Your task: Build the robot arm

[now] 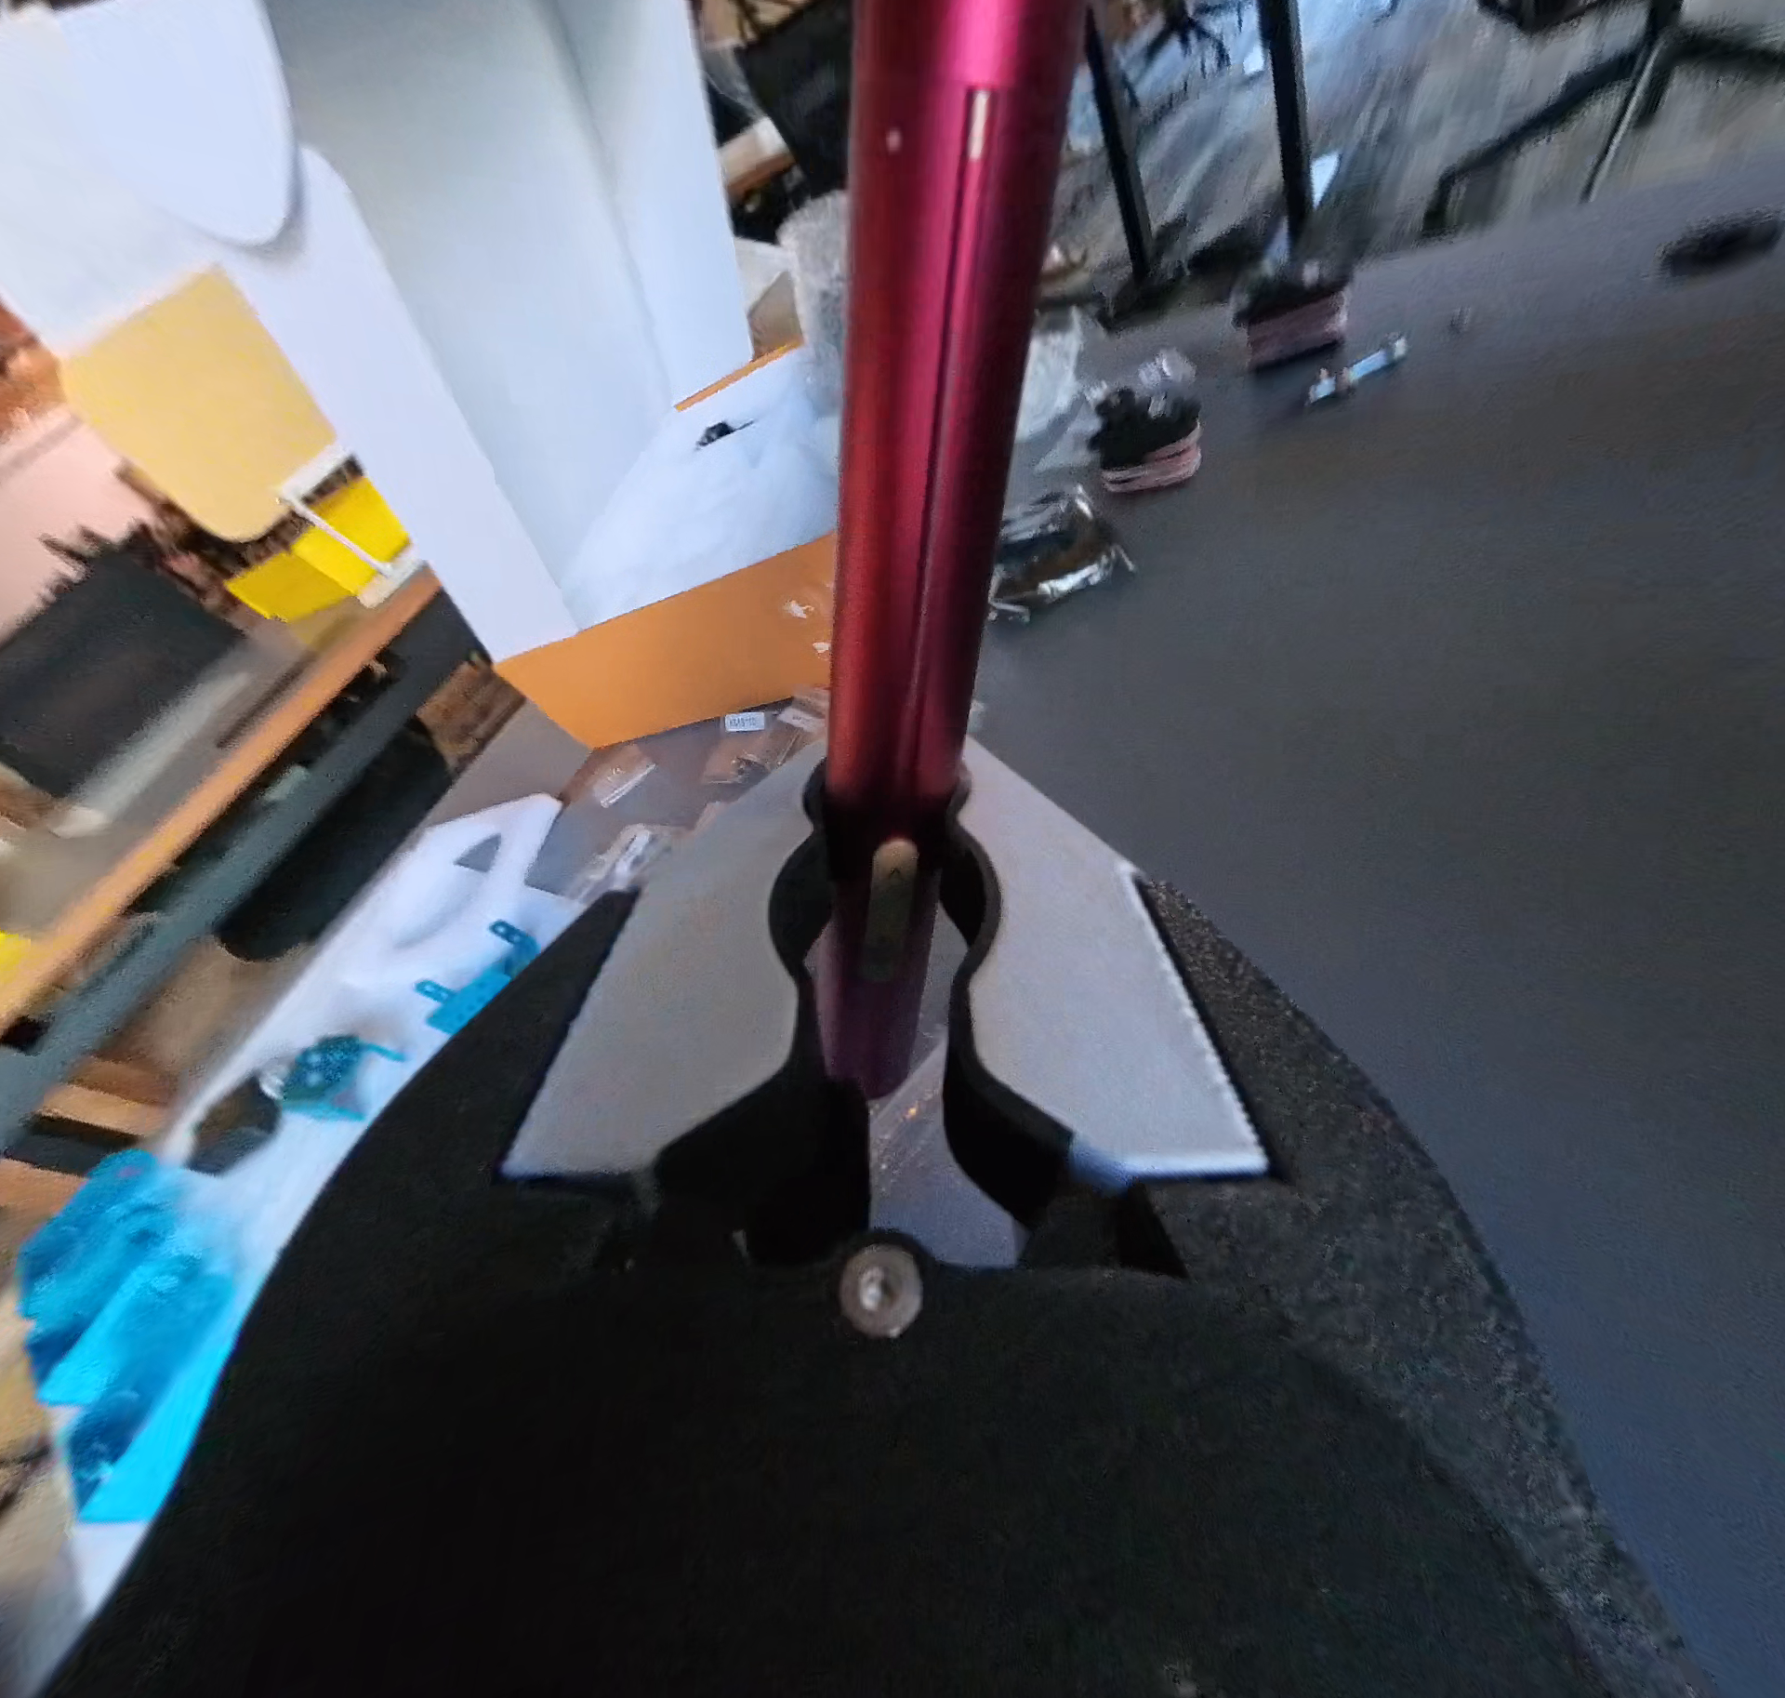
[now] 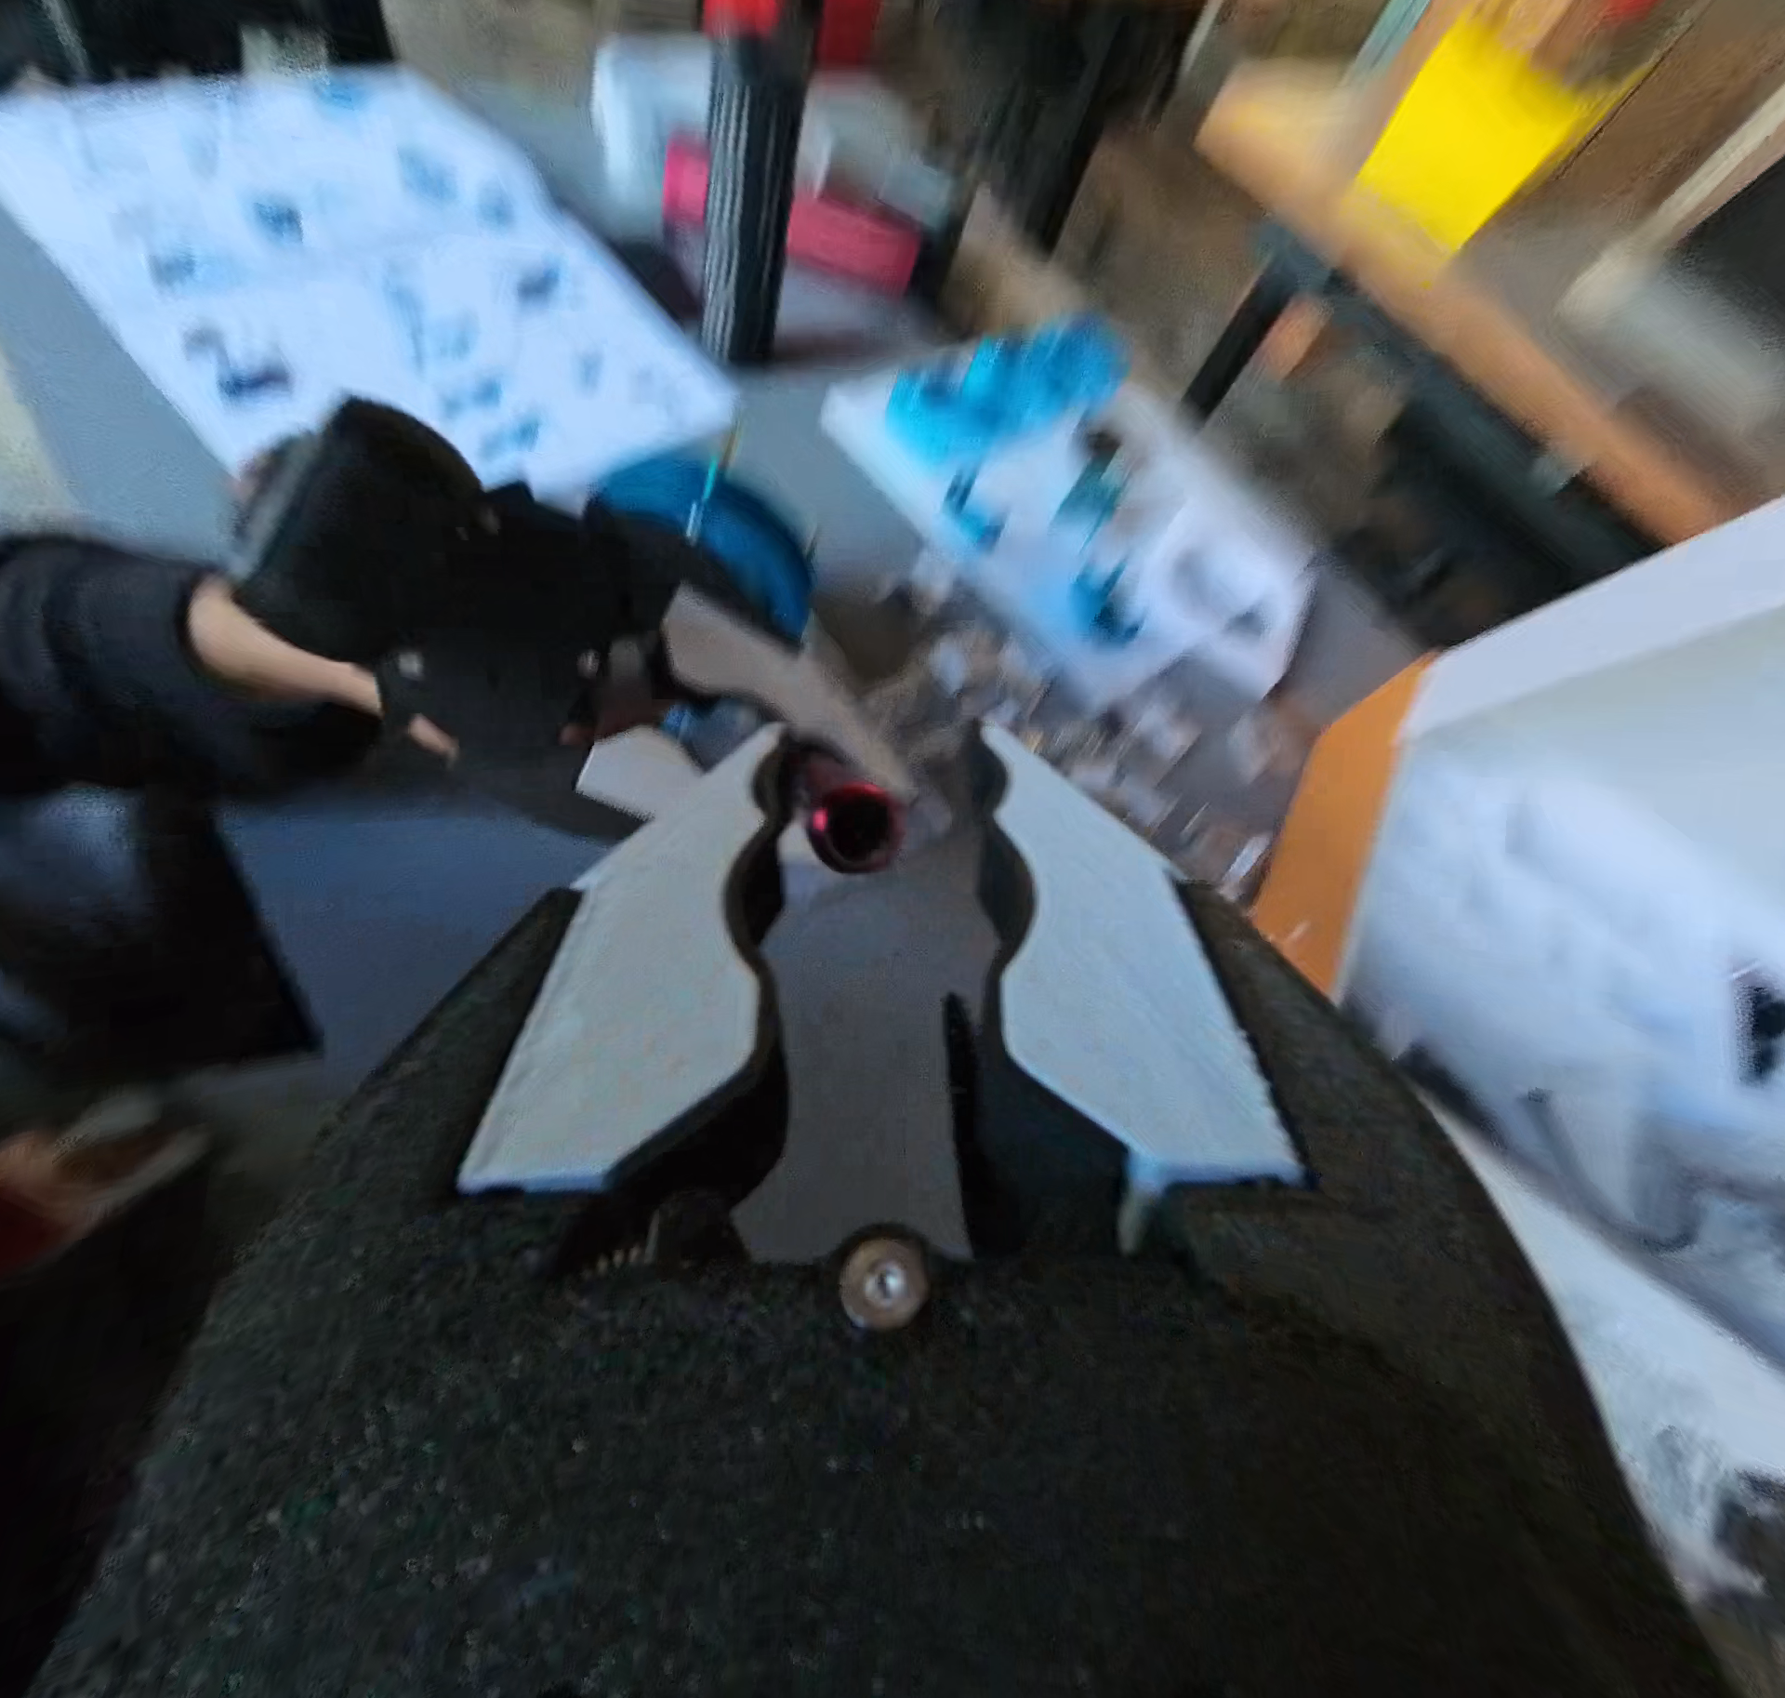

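Observation:
In the left wrist view my left gripper (image 1: 893, 782) is shut on a metallic red tube (image 1: 947, 347), which runs forward and up between the jaws and out of the top of the frame. In the right wrist view my right gripper (image 2: 881, 743) is open, and the tube's open red end (image 2: 855, 826) sits between its fingertips without clear contact. The left gripper (image 2: 502, 608) shows there too, held by a person's gloved hand (image 2: 261, 637) coming in from the left. This view is motion-blurred.
A dark grey table (image 1: 1401, 685) carries bags of small parts (image 1: 1149, 439). A white box with an orange side (image 1: 676, 647) stands close by, at the right in the right wrist view (image 2: 1343, 840). White foam trays hold blue metal parts (image 1: 126, 1265) (image 2: 1062, 492). A white printed sheet (image 2: 338, 251) lies at far left.

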`<state>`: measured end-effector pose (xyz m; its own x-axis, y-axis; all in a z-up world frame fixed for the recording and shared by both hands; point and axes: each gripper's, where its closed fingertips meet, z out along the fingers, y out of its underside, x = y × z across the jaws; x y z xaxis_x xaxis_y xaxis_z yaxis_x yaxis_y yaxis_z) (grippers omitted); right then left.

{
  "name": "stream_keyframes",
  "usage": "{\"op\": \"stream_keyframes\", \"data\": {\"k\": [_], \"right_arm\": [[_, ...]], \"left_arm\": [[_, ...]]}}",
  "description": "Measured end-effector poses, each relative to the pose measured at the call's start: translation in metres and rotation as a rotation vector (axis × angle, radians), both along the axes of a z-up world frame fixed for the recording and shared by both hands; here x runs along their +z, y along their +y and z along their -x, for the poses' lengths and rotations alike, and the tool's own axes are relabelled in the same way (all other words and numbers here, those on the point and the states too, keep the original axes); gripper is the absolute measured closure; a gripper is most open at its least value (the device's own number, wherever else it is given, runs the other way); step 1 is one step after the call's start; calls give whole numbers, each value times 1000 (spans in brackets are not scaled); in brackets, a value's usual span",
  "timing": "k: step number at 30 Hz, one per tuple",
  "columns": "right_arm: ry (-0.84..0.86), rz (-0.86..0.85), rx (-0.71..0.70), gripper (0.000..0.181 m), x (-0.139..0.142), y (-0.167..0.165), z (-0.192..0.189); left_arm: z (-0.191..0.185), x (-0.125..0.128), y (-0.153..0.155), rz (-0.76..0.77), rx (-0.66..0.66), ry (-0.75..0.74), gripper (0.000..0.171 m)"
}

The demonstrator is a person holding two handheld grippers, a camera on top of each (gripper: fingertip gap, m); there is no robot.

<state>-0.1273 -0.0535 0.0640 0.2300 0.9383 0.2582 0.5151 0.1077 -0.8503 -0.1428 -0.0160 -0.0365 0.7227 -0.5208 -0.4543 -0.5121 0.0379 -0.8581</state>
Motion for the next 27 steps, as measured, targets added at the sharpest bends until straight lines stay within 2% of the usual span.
{"op": "stream_keyframes", "data": {"k": [2, 3, 5, 8, 10, 11, 12, 14, 16, 18, 20, 22, 23, 26, 27], "right_arm": [[260, -55, 24, 132, 47, -12, -6], [365, -14, 70, 130, 56, -23, -6], [431, 101, 129, 122, 37, -32, 14], [377, 161, 168, 117, -5, -27, 62], [406, 152, 220, 134, 0, -31, 86], [404, 128, 276, 160, 5, -38, 93], [374, 100, 333, 161, 8, -44, 100], [279, 95, 465, 161, 12, -59, 109], [187, 88, 592, 161, 15, -68, 117], [102, 105, 729, 162, 17, -74, 125], [57, 182, 834, 162, 23, -79, 136], [59, 241, 928, 162, 34, -83, 146], [25, 274, 958, 162, 35, -83, 150], [-68, 272, 977, 161, 31, -73, 165], [-112, 267, 986, 161, 28, -70, 168]], "left_arm": [[15, 16, -4, 19, 36, -136, 158], [23, 25, -6, 23, 57, -213, 158], [37, 42, -14, 16, 97, -331, 158], [48, 52, -26, -18, 148, -303, 158], [52, 56, -34, -29, 158, -287, 158], [56, 57, -37, -31, 172, -280, 157], [60, 60, -42, -35, 173, -282, 157], [59, 62, -57, 25, 60, -276, 154], [66, 75, -77, 65, -71, -305, 136], [70, 80, -97, 176, -240, -309, 122], [79, 87, -101, 205, -324, -302, 122], [91, 79, -93, 253, -329, -228, 125], [97, 73, -89, 273, -333, -191, 132], [110, 67, -82, 310, -386, -195, 149], [115, 64, -81, 317, -395, -187, 148]]}}
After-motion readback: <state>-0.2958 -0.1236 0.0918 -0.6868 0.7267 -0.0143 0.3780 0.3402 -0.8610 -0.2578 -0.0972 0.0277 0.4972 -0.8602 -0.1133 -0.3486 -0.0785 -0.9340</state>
